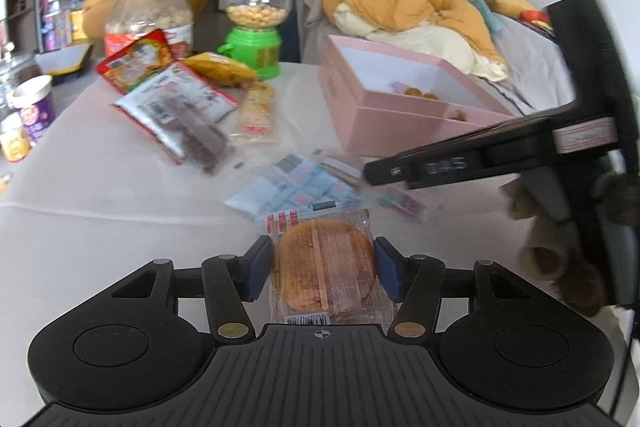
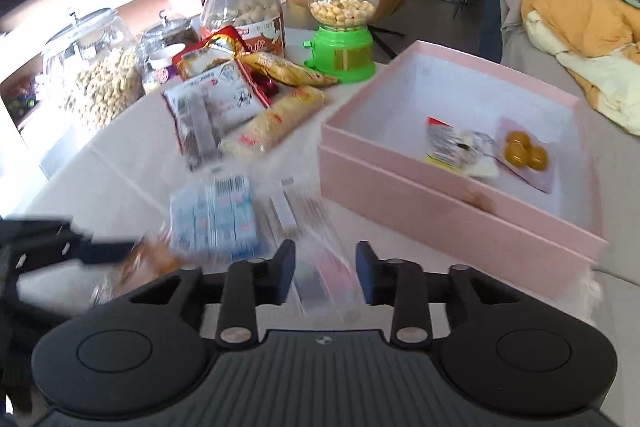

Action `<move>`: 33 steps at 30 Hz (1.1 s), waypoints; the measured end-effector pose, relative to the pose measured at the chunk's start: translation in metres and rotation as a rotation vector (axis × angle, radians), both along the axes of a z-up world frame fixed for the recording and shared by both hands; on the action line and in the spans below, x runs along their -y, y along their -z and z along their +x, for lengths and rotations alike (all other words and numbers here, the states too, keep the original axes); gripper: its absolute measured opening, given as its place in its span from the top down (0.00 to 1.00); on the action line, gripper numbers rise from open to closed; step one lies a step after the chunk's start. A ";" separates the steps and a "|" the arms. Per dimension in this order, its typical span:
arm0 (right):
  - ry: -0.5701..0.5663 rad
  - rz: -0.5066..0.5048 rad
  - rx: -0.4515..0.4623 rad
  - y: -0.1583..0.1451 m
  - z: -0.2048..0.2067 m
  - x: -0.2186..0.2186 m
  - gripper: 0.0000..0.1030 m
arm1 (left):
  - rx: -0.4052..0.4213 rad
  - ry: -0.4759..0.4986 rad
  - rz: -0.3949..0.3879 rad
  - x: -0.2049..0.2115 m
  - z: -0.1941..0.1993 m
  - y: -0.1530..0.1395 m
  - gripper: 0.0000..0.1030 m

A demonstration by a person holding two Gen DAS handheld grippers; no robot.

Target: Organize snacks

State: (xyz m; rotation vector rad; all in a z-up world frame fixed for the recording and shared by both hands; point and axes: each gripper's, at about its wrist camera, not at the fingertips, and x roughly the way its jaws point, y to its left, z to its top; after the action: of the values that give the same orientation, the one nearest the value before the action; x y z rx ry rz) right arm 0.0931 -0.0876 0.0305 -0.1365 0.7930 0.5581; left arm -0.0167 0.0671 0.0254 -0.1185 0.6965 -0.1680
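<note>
Your left gripper [image 1: 324, 269] is clamped on the wrapped round cake [image 1: 326, 267]. The pink box [image 1: 384, 115] lies at one o'clock from it, well apart. Your right gripper [image 2: 325, 273] straddles a clear packet [image 2: 320, 279]; whether its pads press, I cannot tell.

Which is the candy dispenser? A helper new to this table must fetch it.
Start at the pink box. Just behind its left corner, beside the big jar, stands the candy dispenser. It alone has a bright green base and cap with a clear globe of pale candies.
</note>
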 end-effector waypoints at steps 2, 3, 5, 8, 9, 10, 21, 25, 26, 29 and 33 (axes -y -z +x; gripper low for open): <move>0.001 0.031 -0.040 0.009 0.013 -0.012 0.64 | -0.002 -0.028 -0.007 -0.010 -0.001 0.001 0.41; 0.010 0.057 -0.037 0.011 0.016 -0.016 0.56 | -0.004 -0.043 -0.014 -0.015 -0.001 0.002 0.41; -0.004 0.042 -0.041 0.015 0.017 -0.031 0.54 | -0.010 -0.065 -0.026 -0.023 -0.001 0.004 0.41; -0.038 -0.082 0.044 0.018 0.003 -0.054 0.56 | -0.012 -0.078 -0.035 -0.029 -0.004 0.006 0.41; -0.047 -0.100 0.054 0.017 -0.001 -0.057 0.60 | -0.012 -0.077 -0.038 -0.029 -0.004 0.005 0.41; -0.051 -0.102 0.040 0.015 -0.003 -0.056 0.63 | -0.011 -0.072 -0.040 -0.028 -0.005 0.004 0.41; 0.065 -0.043 -0.001 -0.022 -0.052 0.049 0.66 | 0.034 0.061 -0.049 0.013 0.000 -0.015 0.41; 0.122 -0.025 0.037 -0.038 -0.057 0.077 0.66 | 0.150 0.128 -0.043 0.038 0.035 -0.060 0.41; 0.137 -0.024 0.052 -0.042 -0.057 0.082 0.66 | 0.193 0.135 -0.021 0.045 0.047 -0.075 0.41; 0.172 0.000 0.084 -0.053 -0.055 0.097 0.66 | 0.263 0.176 -0.086 0.059 0.104 -0.103 0.40; 0.221 0.028 0.095 -0.059 -0.053 0.112 0.66 | 0.191 0.200 -0.089 0.073 0.172 -0.094 0.43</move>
State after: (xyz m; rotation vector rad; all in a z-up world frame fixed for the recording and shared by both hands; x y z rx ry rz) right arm 0.0399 -0.2000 0.0892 -0.0480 0.6972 0.3515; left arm 0.1549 -0.0062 0.1192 -0.1163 0.5100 -0.3971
